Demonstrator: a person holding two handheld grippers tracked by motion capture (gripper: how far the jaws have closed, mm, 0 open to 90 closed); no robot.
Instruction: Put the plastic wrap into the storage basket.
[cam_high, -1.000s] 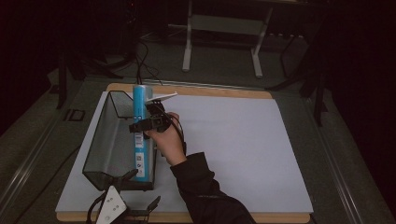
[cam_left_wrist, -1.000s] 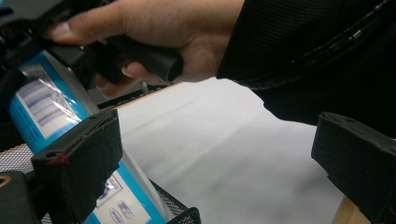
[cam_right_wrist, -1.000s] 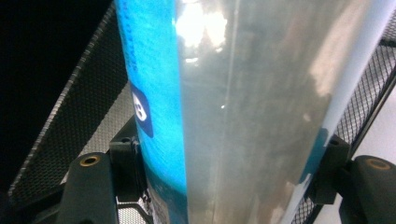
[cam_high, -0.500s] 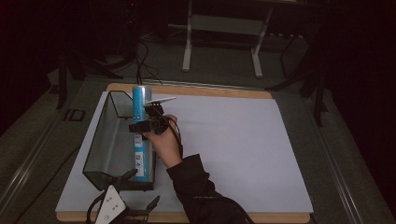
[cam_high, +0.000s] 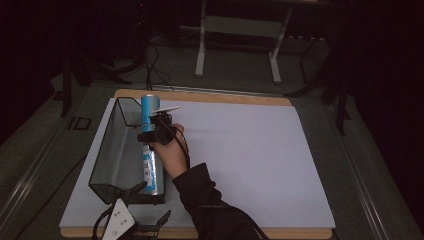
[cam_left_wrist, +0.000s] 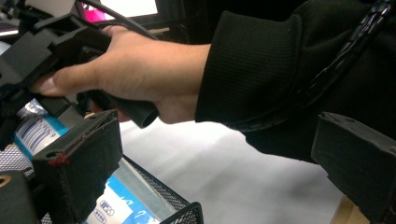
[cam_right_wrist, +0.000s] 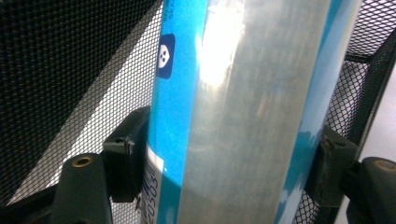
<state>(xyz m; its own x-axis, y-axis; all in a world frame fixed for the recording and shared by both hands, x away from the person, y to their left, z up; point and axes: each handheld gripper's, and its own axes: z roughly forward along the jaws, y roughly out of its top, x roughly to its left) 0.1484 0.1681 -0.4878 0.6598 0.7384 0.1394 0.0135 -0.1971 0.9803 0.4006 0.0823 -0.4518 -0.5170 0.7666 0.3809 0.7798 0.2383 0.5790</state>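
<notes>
Over the mesh basket (cam_high: 112, 150) on the worktop's (cam_high: 250, 150) left side, the right gripper (cam_high: 152, 134) has its jaws closed against both sides of a blue-and-silver tube (cam_high: 149, 150). That tube lies lengthwise in the basket, its far end raised above the rim. Nearer the front edge, the left gripper (cam_high: 131, 220) rests with jaws spread wide, holding nothing; one jaw sits just beside the basket's near corner. A dark sleeve (cam_high: 210, 205) crosses the white sheet behind it.
</notes>
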